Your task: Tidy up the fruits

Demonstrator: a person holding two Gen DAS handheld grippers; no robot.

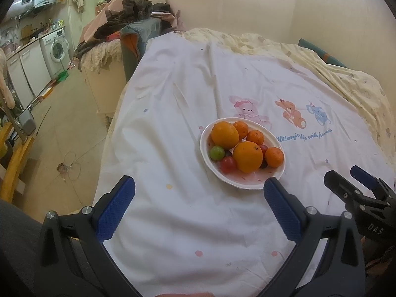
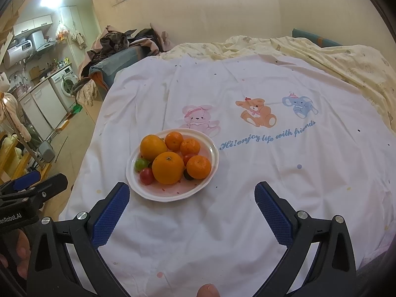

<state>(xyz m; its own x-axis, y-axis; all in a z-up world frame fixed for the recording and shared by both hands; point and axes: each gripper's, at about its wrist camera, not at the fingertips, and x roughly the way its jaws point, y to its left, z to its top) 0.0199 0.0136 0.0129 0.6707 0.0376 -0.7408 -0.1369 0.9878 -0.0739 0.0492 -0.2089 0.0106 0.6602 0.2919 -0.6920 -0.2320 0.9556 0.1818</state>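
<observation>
Hovering low over the bed, left gripper has both blue pads spread wide, nothing between them; pads fill the lower frame of the left wrist view. Right gripper same: wide open, empty, pads at lower frame of the right wrist view.

White plate sits on the white cartoon-print sheet, just above the left gripper's right-side pad, center frame. In the right wrist view it is left of center, just above that gripper's left-side pad.

On the plate: two big oranges, three smaller tangerines, a green tomato, a red cherry tomato, another red one partly hidden, and one dark small fruit, kind unclear.

Yellow quilt bunched at upper right. Washing machine upper left.
</observation>
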